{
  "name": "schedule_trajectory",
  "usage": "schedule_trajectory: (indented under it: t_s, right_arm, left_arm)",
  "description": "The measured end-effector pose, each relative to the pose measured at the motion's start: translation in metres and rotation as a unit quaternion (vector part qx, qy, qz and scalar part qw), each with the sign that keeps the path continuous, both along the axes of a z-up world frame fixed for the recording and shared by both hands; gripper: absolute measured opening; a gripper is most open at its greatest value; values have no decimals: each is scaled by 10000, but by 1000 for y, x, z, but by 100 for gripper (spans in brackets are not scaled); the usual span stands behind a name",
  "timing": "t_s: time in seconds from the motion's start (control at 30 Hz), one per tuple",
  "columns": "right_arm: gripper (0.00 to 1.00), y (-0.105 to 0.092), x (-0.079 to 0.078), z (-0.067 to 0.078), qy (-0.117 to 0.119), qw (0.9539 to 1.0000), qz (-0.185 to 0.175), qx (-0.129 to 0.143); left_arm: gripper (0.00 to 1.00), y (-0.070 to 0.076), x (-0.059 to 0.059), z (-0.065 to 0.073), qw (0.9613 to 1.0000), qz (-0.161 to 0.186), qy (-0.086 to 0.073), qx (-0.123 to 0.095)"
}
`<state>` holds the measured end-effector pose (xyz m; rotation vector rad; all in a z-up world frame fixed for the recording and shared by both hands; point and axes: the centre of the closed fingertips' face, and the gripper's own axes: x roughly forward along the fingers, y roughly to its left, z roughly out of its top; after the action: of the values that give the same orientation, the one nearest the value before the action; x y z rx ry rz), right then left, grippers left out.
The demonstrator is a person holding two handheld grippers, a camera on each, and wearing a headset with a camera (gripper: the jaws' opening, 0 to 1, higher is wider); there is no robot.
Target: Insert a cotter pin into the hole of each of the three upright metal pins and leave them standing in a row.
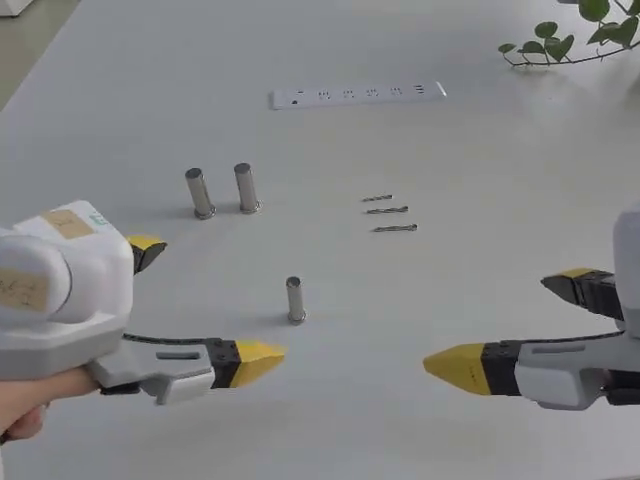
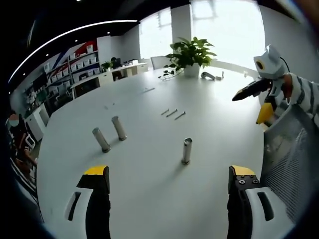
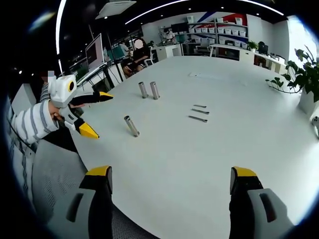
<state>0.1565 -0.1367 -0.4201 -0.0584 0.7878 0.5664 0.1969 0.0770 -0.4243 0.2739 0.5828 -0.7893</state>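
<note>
three metal pins stand upright on the white tabletop (image 1: pixel 480 150): left back pin (image 1: pixel 200 193) and right back pin (image 1: pixel 247 188) close together, front pin (image 1: pixel 295 299) apart from them and nearer. the cotter pins (image 1: pixel 387 210) lie flat in a short column to the right, well apart from the metal pins. left gripper (image 1: pixel 205 300) and right gripper (image 1: pixel 492 322) hover low at the near side, both released with jaws spread wide, grasping nothing. a power strip (image 1: pixel 357 95) lies far back.

We cannot discern holes in silver cylindrical metal pins (image 1: pixel 295 299): too small. At 1 o'clock green leafy plant (image 1: pixel 575 35) cut off; at 4 o'clock white yellow-tipped right gripper (image 1: pixel 485 323) likewise.
</note>
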Motion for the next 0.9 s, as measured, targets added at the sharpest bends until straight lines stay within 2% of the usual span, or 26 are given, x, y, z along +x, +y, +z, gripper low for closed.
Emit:
schedule_trajectory:
  t_s: [0.1,0.4,0.47,0.6,0.73,0.83,0.9]
  right_arm:
    - [97,-1,1,1,-2,10000,-7,-2]
    - [96,-2,8,6,-72,10000,0,-38]
    - [96,-3,14,10,-149,9999,40,-59]
    - [96,-2,28,19,-260,9995,140,-59]
    - [95,-4,46,29,-435,9984,308,-186]
    - [90,-5,56,28,-309,9984,398,-251]
    - [91,-4,64,28,-355,9977,515,-258]
  left_arm:
    - [99,4,-7,-5,9999,8,168,-38]
    - [99,10,-15,-4,9989,232,281,-279]
    - [99,9,-14,-2,9983,332,270,-393]
    - [99,10,-15,-3,9981,390,271,-382]
    - [99,10,-16,-1,9976,446,265,-467]
    - [99,9,-18,-1,9971,442,314,-532]
    - [99,8,-20,-1,9970,430,358,-542]
